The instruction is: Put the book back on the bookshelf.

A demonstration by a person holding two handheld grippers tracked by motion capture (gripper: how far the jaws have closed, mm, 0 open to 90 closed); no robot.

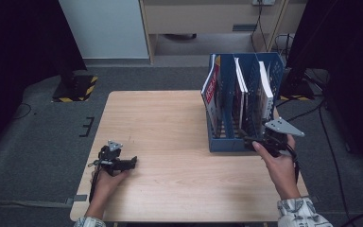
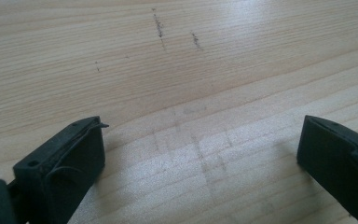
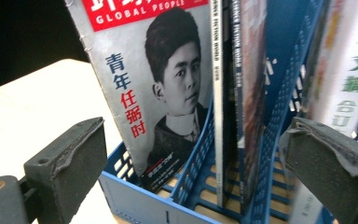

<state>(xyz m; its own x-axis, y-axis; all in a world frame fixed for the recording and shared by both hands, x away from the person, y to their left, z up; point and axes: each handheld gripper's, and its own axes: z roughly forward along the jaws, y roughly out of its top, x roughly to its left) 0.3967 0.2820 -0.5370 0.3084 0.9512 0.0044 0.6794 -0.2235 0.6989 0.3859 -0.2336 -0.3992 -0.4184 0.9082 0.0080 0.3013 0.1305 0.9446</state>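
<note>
Overhead forward-facing view; gripper views close on table (image 1: 170,156), rack (image 3: 177,186).

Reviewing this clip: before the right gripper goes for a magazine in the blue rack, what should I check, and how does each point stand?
1. Right gripper open: ok, jaws wide apart.
2. Right gripper at the blue file rack: ok, at its near edge.
3. Jaws around one magazine: not ok, they span the Global People magazine and the thin magazines beside it.
4. Magazines upright: not ok, the Global People one leans outward.
5. Left gripper out of the way: ok, open on the wooden table.
6. Rack steady: cannot tell.
</note>
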